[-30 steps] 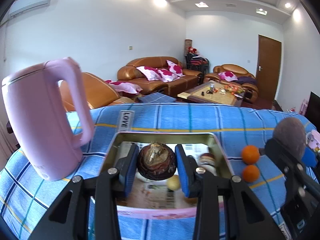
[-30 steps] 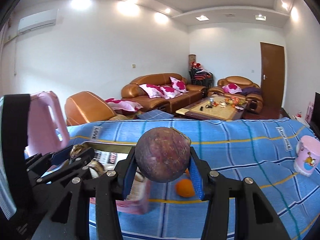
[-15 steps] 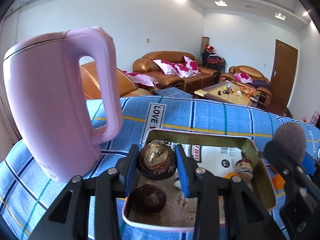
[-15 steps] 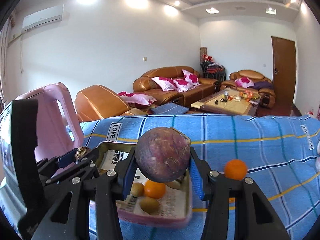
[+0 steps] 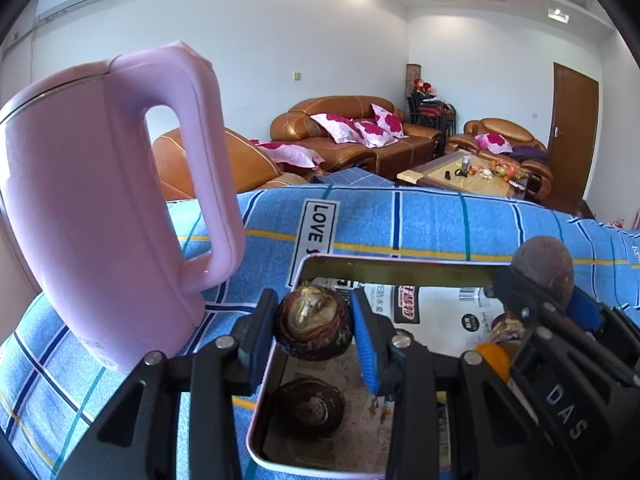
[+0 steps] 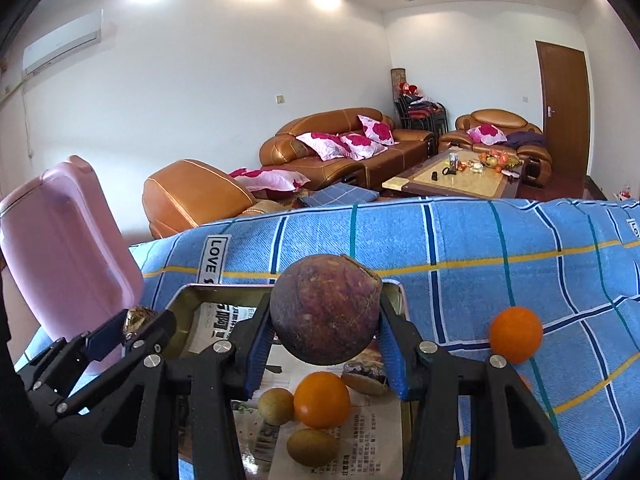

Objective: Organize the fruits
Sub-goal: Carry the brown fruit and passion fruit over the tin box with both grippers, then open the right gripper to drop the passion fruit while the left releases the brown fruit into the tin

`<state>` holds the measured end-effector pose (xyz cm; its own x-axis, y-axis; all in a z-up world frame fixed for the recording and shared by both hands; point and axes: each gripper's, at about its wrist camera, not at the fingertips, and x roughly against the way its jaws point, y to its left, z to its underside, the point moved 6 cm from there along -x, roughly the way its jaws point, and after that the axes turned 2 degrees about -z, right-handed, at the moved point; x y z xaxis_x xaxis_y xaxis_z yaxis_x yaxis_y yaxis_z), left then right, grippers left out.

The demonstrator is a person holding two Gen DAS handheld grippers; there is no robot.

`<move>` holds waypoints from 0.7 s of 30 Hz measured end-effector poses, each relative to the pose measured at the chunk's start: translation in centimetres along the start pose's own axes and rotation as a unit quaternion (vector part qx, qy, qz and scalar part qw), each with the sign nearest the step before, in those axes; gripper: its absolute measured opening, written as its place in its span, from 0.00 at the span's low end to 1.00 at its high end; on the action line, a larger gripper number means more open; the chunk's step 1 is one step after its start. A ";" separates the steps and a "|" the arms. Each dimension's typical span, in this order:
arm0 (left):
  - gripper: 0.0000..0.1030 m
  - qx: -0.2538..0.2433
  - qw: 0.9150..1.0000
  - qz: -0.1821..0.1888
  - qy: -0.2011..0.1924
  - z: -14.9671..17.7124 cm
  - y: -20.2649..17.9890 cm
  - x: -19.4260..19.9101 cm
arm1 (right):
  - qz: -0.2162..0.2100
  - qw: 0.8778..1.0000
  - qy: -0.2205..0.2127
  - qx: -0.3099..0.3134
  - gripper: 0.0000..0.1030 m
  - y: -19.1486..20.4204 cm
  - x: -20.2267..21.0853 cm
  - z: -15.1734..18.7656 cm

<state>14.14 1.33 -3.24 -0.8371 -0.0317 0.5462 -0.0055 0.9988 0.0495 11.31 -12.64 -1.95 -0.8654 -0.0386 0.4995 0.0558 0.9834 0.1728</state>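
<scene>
1. The left tongs (image 5: 314,330) are closed on a dark brown, layered fruit (image 5: 314,322) and hold it above the left part of the metal tray (image 5: 400,266).
2. The right tongs (image 6: 324,340) are closed on a round purple-brown fruit (image 6: 325,310) and hold it above the tray's right part.
3. The tray lies on a blue checked cloth (image 6: 480,240) and is lined with printed paper (image 5: 436,306).
4. A second dark brown fruit (image 5: 309,406) lies in the tray, under the fruit of the left tongs.
5. An orange (image 6: 322,399), two small yellow-brown fruits (image 6: 276,405) and a cut purple fruit (image 6: 366,376) lie in the tray, below the right tongs.
6. Another orange (image 6: 516,334) lies on the cloth, to the right of the tray and apart from it.
7. A pink kettle (image 5: 100,208) stands on the cloth just beside the tray, on its left side, with the handle toward the tray.
</scene>
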 end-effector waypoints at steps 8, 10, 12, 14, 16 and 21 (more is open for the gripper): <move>0.38 -0.001 1.000 0.000 0.010 0.1 -0.5 -0.8 | 0.015 1.000 0.018 0.013 0.49 -0.3 -1.1 0.1; 0.38 -0.003 1.000 0.005 0.014 0.1 -0.6 -1.0 | 0.009 0.999 0.031 0.010 0.49 -0.4 -1.6 0.4; 0.38 -0.008 1.000 0.006 0.018 0.2 -0.7 -1.2 | 0.005 0.999 0.047 0.009 0.49 -0.3 -2.2 0.6; 0.38 -0.012 1.000 0.007 0.020 0.2 -0.9 -1.3 | 0.001 0.999 0.054 0.008 0.49 -0.2 -2.4 0.7; 0.38 -0.011 1.000 0.008 0.020 0.2 -0.8 -1.3 | 0.000 0.998 0.056 0.012 0.49 -0.1 -2.4 0.8; 0.37 -0.010 1.000 0.011 0.022 0.2 -0.7 -1.6 | -0.010 0.997 0.073 0.011 0.49 0.0 -3.0 1.1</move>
<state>15.34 0.67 -4.29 -0.8122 -0.0124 0.5832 0.0230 0.9983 0.0532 13.34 -12.29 -4.40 -0.7851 -0.0818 0.6140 0.0270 0.9858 0.1658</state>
